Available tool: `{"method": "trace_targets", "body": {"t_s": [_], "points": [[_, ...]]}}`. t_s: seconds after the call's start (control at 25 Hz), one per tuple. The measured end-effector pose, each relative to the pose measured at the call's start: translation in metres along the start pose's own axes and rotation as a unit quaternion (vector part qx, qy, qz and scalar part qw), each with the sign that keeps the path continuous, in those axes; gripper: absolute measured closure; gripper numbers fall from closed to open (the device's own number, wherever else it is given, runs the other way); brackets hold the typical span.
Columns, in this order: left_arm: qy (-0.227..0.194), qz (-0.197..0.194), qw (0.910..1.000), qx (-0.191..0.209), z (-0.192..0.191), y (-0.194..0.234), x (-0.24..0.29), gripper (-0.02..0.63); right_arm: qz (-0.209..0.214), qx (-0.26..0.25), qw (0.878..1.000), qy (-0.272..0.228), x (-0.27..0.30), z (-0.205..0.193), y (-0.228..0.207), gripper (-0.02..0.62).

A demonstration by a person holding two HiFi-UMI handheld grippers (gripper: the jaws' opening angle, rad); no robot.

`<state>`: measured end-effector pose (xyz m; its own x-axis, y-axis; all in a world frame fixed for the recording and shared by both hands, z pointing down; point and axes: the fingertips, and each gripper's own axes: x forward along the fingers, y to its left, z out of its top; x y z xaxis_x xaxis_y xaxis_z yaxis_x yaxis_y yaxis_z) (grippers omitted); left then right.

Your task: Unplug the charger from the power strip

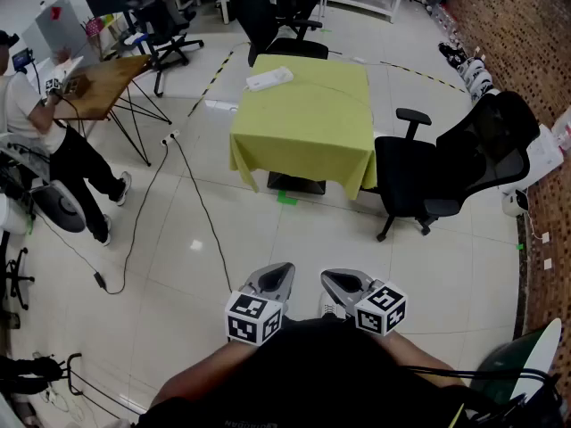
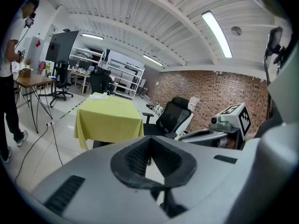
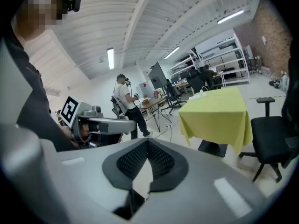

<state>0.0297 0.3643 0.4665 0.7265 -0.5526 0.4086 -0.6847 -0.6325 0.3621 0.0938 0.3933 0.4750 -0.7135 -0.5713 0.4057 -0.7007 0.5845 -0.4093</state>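
A white power strip lies at the far left corner of a table under a yellow-green cloth, several steps ahead of me. From here I cannot make out the charger on it. The strip also shows as a small white shape in the left gripper view. My left gripper and right gripper are held side by side close to my body, far from the table. Both are shut with nothing between the jaws, as the left gripper and right gripper show in their own views.
A black office chair stands right of the table and another behind it. A person stands at a wooden desk on the left. A black cable trails over the tiled floor. A brick wall runs along the right.
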Motion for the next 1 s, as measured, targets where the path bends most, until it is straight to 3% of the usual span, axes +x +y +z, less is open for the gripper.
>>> {"method": "trace_targets", "body": {"t_s": [1.0], "points": [[-0.034, 0.022, 0.9981, -0.046, -0.004, 0.088, -0.079, 0.601, 0.019, -0.052, 0.997, 0.051, 0.093, 0.005, 0.075, 0.592]]}}
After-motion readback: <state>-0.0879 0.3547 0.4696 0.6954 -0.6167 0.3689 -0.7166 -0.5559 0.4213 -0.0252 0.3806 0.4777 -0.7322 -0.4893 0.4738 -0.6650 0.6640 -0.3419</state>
